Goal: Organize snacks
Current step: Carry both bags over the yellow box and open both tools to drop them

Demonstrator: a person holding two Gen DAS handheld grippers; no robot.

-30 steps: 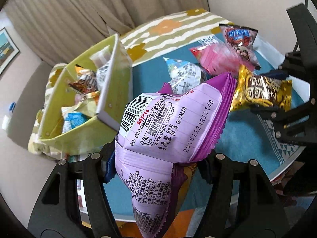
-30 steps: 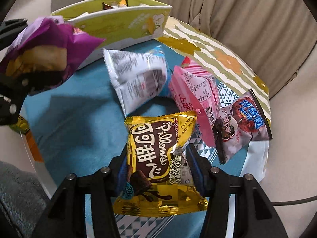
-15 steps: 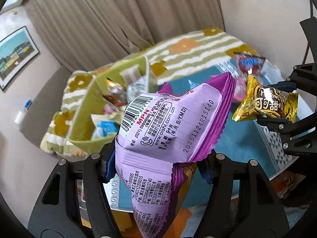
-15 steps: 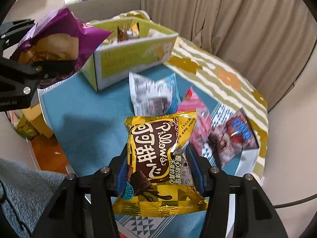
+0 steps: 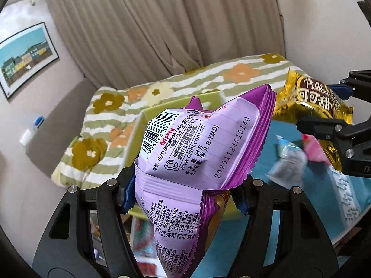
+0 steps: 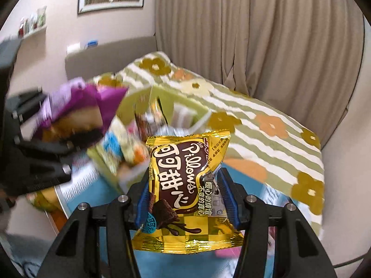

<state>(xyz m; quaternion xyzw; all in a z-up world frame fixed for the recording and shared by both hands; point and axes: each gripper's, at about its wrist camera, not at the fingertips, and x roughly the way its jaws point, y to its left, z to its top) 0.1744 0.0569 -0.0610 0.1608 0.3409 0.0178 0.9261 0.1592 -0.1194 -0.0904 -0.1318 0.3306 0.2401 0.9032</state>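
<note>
Above the green box (image 6: pixel 129 139) of snacks, our left gripper (image 5: pixel 185 194) clamps a purple packet (image 5: pixel 199 143); our right gripper (image 6: pixel 185 199) pinches a gold packet (image 6: pixel 185 185), the floral blanket (image 6: pixel 266 125) beyond.

— What sort of place is this?

— A home, a bedroom or sitting room by the look of it. Long beige curtains (image 5: pixel 162 27) hang across the far wall.

— Anything else homely?

— A framed picture of coloured houses (image 5: pixel 24 58) hangs on the left wall, and a green-and-white striped quilt with flowers (image 6: pixel 266 120) covers soft furniture under the curtains. Far left, a small wall shelf (image 6: pixel 32 26) holds bits and pieces.
</note>
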